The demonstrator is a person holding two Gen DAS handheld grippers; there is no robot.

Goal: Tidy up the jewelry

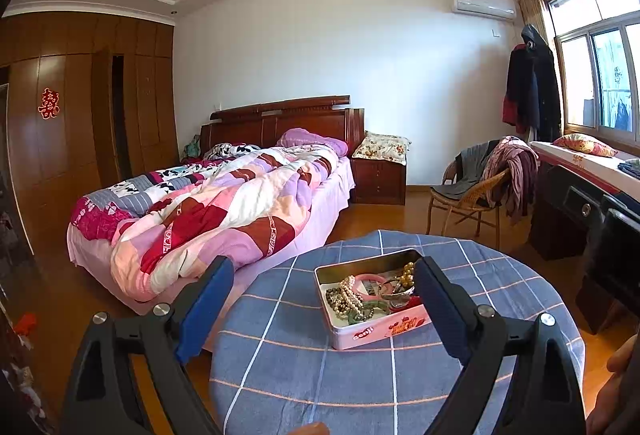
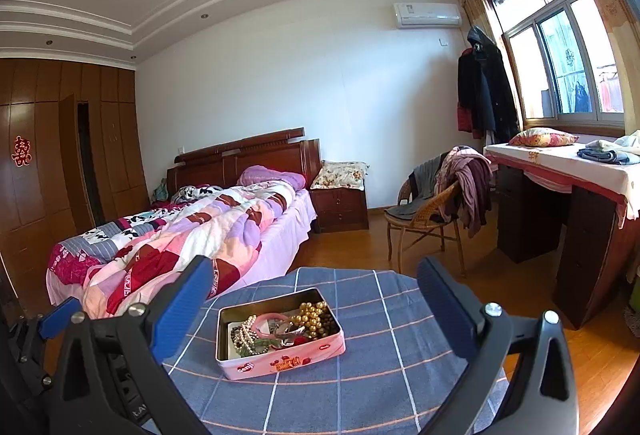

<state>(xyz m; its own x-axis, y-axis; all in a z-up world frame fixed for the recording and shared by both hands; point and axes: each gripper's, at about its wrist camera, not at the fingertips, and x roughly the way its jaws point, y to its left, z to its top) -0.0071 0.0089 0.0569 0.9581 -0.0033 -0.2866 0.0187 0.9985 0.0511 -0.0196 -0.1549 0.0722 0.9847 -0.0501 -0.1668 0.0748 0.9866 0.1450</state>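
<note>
Hovering above the near side of a round table, the left gripper (image 1: 322, 289) has its 2 blue-padded fingers (image 1: 204, 309) spread wide with nothing between them. The right gripper (image 2: 314, 301) stands likewise agape and empty, its fingers (image 2: 182, 309) framing the same scene from slightly further back. Between both pairs of fingers, on the blue checked tablecloth (image 2: 380, 355), sits a pink tin (image 1: 372, 329) (image 2: 280, 361), lidless and rectangular. Inside it lies a tangle of jewelry: a pearl strand (image 1: 348, 295) (image 2: 246, 335) at the left, a pink bangle (image 1: 370, 285) (image 2: 266, 323) in the middle, gold beads (image 1: 406, 273) (image 2: 312, 315) at the far right corner, and green beads (image 1: 360, 313) toward the near wall. In the left wrist view the right finger overlaps the tin's right end; contact cannot be told. Beyond the table stand a bed (image 2: 192, 231) with a patchwork quilt, a wicker chair (image 2: 428, 223) draped with clothes, and a desk (image 2: 560, 163) beneath the window.
</note>
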